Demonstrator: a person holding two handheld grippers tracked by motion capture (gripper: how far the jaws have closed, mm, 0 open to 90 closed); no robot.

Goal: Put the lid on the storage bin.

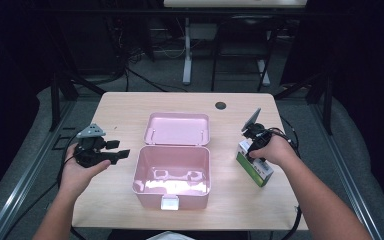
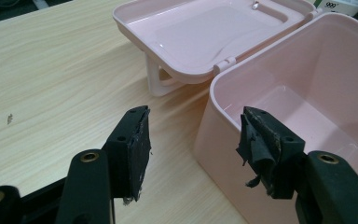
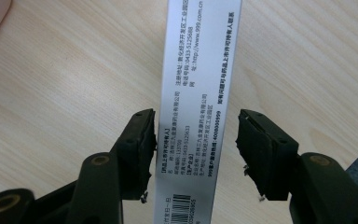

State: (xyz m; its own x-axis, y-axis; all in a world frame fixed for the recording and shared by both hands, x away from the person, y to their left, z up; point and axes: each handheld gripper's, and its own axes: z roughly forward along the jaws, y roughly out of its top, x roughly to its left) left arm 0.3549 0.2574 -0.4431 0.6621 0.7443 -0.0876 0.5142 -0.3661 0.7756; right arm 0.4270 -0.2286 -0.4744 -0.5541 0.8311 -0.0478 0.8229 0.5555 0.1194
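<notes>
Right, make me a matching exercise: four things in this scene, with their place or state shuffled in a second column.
Things:
1. pink box
2. medicine carton
3. left gripper
4. right gripper

Place or state:
A. open, straddling the carton's white side
B. lid swung back, nothing inside
C. open, beside the box's left wall
D. green and white, on the table right of the box

Pairs: 1-B, 2-D, 3-C, 4-A

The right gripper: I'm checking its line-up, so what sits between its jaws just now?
The white-sided carton stands between the right gripper jaws in the right gripper view; one pad is at its side, the other stands off, with bare table beneath.
</notes>
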